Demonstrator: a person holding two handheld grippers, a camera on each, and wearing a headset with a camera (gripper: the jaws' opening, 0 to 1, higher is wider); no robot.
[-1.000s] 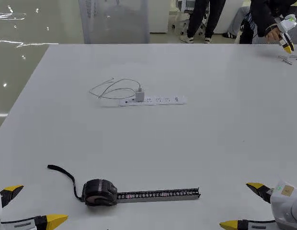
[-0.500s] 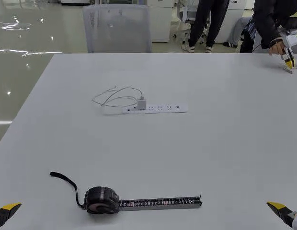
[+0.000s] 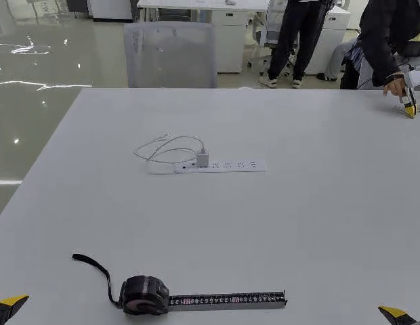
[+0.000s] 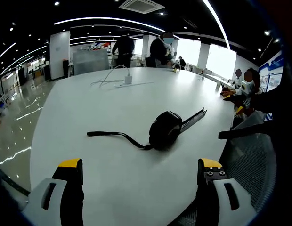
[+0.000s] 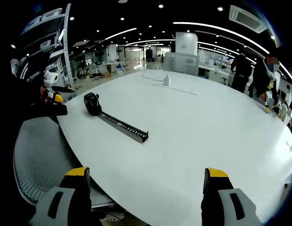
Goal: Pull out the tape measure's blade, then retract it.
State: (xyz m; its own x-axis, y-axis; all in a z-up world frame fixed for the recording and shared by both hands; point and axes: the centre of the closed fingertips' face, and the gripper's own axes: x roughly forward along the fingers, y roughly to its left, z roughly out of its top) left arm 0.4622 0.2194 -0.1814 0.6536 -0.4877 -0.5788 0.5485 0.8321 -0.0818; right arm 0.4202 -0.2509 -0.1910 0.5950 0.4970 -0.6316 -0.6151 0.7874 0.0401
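A black tape measure [image 3: 144,295] lies on the white table near its front edge, with its blade [image 3: 227,300] drawn out flat to the right and a black wrist strap [image 3: 93,267] trailing to the left. My left gripper [image 4: 141,170] is open, back from the tape measure [image 4: 166,129], holding nothing. One yellow fingertip [image 3: 11,300] peeks in at the bottom left of the head view. My right gripper [image 5: 145,178] is open too, short of the blade's end [image 5: 142,136]. Its yellow fingertip [image 3: 394,313] sits at the bottom right corner.
A white power strip [image 3: 220,166] with a charger and coiled white cable [image 3: 162,146] lies mid-table. A grey chair [image 3: 170,54] stands at the far edge. A person at the far right holds another gripper [image 3: 407,101]. People stand behind the table.
Both grippers have drawn back toward me, leaving just fingertips at the bottom corners. The head camera has tilted up. The tape measure and its extended blade lie where they were.
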